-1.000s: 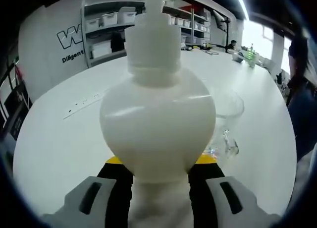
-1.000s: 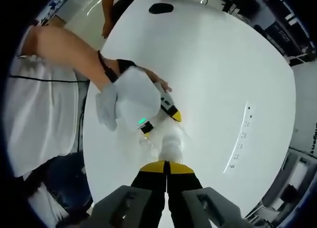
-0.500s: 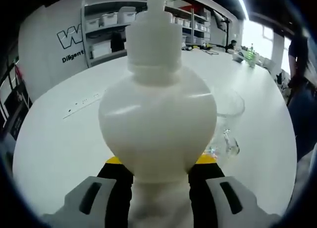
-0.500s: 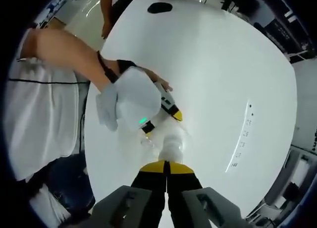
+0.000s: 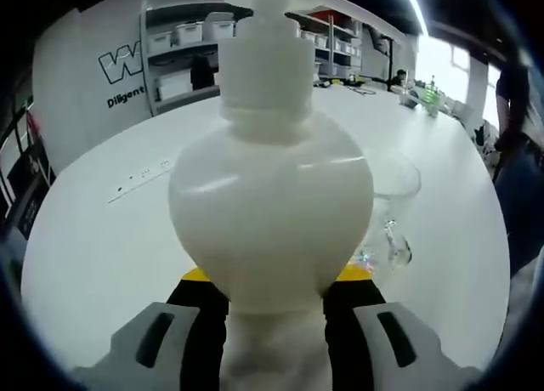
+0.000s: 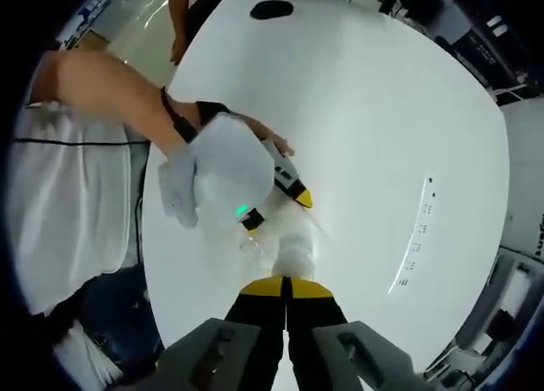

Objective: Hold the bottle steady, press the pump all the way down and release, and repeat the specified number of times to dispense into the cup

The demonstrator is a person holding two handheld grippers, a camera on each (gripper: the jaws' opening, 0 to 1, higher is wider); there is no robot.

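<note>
- Shelving with white bins lines the back wall at the far left of your left gripper view, next to a wall with dark lettering.
- Your white desk stretches away from it, with a thin strip of markings lying on its left part.
- Your left hand-held gripper is clamped on the white pump bottle: both jaws press against the lower sides of its round body.
- The bottle stands upright on the desk, with its collar and pump running up to the top of that view.
- A clear glass cup sits just to the right of and behind the bottle; whether the two touch, you cannot tell from here.
- Further right, people stand along the desk's far right edge.
- In your right gripper view, your sleeve and forearm reach in from the left to the left hand-held gripper, whose yellow-tipped jaws meet the bottle.
- Your right hand-held gripper sits directly on top of the pump, its two jaws closed together with no gap between the yellow tips.
- The pale bottle shows just beyond those tips.
- The desk spreads to the right, with the strip of markings near its right edge.
- A dark oval object lies near the desk's far edge at the top.
</note>
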